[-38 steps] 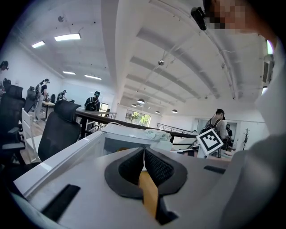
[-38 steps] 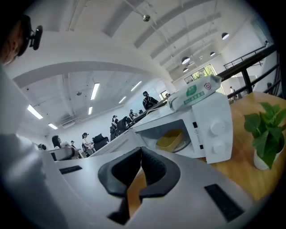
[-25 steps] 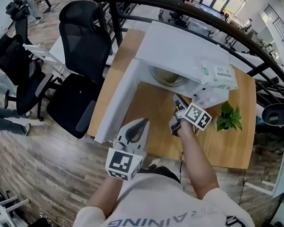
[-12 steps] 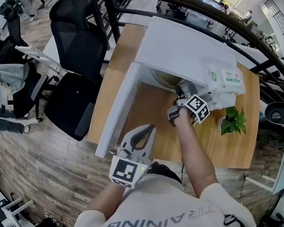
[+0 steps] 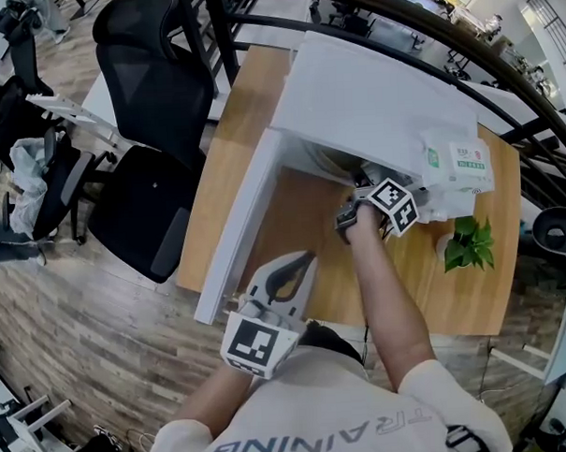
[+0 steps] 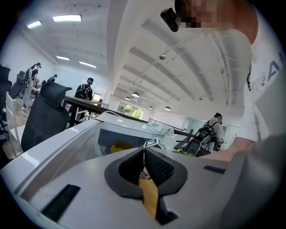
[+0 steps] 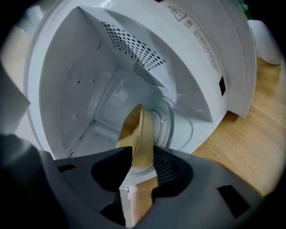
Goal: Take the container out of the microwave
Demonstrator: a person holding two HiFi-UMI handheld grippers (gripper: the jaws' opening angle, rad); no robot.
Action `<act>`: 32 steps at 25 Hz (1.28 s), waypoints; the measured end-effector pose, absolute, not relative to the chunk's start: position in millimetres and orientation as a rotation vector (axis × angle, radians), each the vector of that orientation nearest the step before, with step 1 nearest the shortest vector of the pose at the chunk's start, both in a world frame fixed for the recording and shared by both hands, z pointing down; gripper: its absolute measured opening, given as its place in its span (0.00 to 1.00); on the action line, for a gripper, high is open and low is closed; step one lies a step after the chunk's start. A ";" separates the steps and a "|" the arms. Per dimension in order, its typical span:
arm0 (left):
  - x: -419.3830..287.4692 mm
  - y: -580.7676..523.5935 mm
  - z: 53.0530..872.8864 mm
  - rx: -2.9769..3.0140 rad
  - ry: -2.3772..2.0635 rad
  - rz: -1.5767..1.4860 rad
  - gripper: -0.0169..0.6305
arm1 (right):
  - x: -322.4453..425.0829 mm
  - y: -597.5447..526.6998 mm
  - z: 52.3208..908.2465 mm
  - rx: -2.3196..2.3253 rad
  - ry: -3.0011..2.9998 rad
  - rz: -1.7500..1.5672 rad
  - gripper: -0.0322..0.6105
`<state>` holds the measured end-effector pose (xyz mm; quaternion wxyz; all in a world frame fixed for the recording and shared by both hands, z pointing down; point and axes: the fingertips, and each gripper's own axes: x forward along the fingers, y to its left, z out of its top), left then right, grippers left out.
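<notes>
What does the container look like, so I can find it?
Find the big white microwave on the wooden table, its door swung open. Look inside, by the round glass plate: the container is a mustard-yellow bowl, the only coloured thing in that white box.

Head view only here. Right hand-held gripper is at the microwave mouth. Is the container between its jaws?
Observer: Yes. In the right gripper view the container has its rim between the jaws of the right hand-held gripper. They have just been opening and don't look pressed on it.
Operator: Anything else in the cavity?
Observer: I see only the glass turntable under it inside the microwave.
Operator: Left one?
Observer: In the left gripper view the left hand-held gripper has its jaws together with nothing between them.
</notes>
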<state>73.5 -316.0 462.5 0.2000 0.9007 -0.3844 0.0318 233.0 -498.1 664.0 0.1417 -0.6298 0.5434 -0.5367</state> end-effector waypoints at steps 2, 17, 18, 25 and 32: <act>73.3 -316.0 462.8 2.513 -1.070 0.085 0.08 | 233.3 -499.9 662.0 -1.827 1.580 -1.544 0.26; 73.4 -304.6 469.2 2.496 -1.056 0.113 0.08 | 243.6 -477.2 640.3 -1.958 1.767 -1.469 0.11; 73.7 -304.4 468.2 2.497 -1.057 0.109 0.08 | 244.6 -473.7 638.8 -1.977 1.799 -1.462 0.11; 71.7 -300.6 459.7 2.502 -1.088 0.085 0.08 | 243.5 -443.7 622.1 -1.978 1.957 -1.451 0.11; 78.3 -288.4 454.7 2.500 -1.120 0.081 0.08 | 240.1 -390.9 601.8 -1.890 2.115 -1.448 0.11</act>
